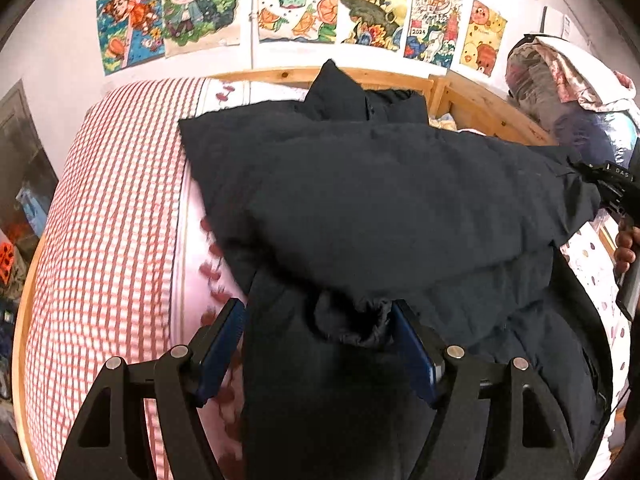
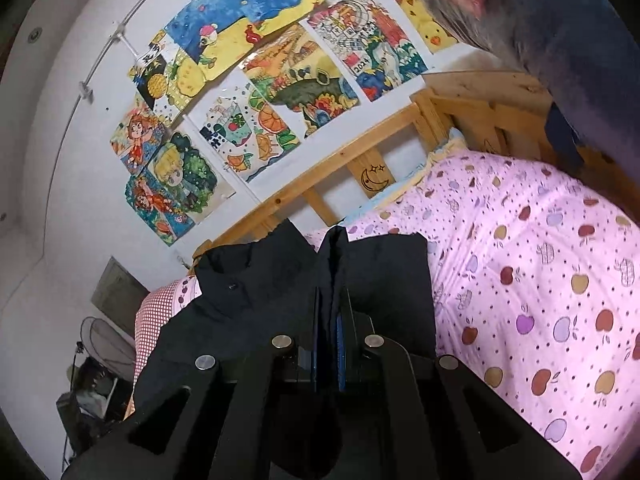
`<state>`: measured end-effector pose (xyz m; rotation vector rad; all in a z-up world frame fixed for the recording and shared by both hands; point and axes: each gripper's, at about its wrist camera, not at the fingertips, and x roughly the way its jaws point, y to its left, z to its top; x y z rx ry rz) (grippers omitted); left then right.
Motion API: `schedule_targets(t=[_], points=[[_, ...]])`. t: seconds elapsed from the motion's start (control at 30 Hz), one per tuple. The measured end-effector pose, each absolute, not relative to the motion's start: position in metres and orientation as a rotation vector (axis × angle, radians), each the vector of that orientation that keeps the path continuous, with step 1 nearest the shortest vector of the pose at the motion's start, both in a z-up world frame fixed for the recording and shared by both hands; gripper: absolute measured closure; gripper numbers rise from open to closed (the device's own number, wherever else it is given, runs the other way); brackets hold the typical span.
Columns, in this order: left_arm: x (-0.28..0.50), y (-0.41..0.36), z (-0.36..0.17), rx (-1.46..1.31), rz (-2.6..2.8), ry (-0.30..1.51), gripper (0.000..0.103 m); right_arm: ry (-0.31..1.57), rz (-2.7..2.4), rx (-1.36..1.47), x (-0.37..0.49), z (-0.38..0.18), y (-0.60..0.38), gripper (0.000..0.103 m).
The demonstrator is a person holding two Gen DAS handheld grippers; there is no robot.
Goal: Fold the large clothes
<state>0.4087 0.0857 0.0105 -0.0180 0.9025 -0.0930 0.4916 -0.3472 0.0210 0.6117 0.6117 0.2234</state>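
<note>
The big black padded jacket lay spread over the bed, its bulk folded across itself, collar end up toward twelve o'clock by the wooden bed rail. Down at six o'clock in the left wrist view, the left claw stood wide open, blue pads well apart, with a bunched black cuff sitting between them and touching the right-hand pad; nothing was gripped. Off at nine o'clock ran the red-and-white checked quilt, with pink sheet showing beside it.

Over at three o'clock in that same view, the right claw bit into the jacket's far edge, a hand on its handle. The right wrist camera confirmed it: the right claw was closed down to a sliver, a ridge of black fabric pinched between its blue pads and running up to twelve o'clock. The pink apple-print bedsheet filled the three o'clock side, and colourful children's drawings covered the wall from ten to twelve o'clock.
</note>
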Motion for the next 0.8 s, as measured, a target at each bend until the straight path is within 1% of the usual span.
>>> schedule_targets(t=[0.03,0.07,0.13,0.17,0.2,0.23,0.3,0.33,0.4,0.53,0.67,0.73,0.8], points=[[0.414,0.084,0.011,-0.011,-0.087,0.893,0.03,0.608,0.22,0.61,0.491,0.023,-0.347,0.096],[0.415,0.082,0.013,-0.006,-0.079,0.885,0.033,0.604,0.216,0.61,0.49,0.025,-0.348,0.096],[0.421,0.079,0.016,0.021,-0.032,0.864,0.055,0.588,0.208,0.612,0.487,0.03,-0.353,0.096],[0.424,0.08,0.018,0.04,0.0,0.864,0.074,0.581,0.207,0.613,0.485,0.031,-0.355,0.097],[0.426,0.081,0.021,0.054,0.021,0.863,0.075,0.574,0.211,0.611,0.483,0.034,-0.356,0.101],[0.426,0.082,0.023,0.06,0.016,0.852,0.077,0.574,0.212,0.602,0.481,0.036,-0.356,0.101],[0.423,0.082,0.028,0.098,0.018,0.839,0.084,0.593,0.229,0.579,0.479,0.034,-0.351,0.101],[0.421,0.082,0.03,0.124,0.02,0.83,0.085,0.611,0.241,0.561,0.478,0.031,-0.346,0.101],[0.416,0.082,0.035,0.18,0.041,0.809,0.094,0.644,0.268,0.526,0.476,0.023,-0.334,0.101],[0.41,0.087,0.049,0.312,0.067,0.777,0.097,0.726,0.325,0.461,0.475,0.001,-0.309,0.101],[0.401,0.082,0.032,0.456,0.017,0.869,0.097,0.859,0.383,0.352,0.477,-0.03,-0.273,0.101],[0.399,0.085,0.019,0.455,0.007,0.895,0.097,0.908,0.354,0.263,0.477,-0.047,-0.257,0.101],[0.395,0.093,0.01,0.387,-0.012,0.915,0.096,0.925,0.341,0.193,0.474,-0.06,-0.249,0.101]])
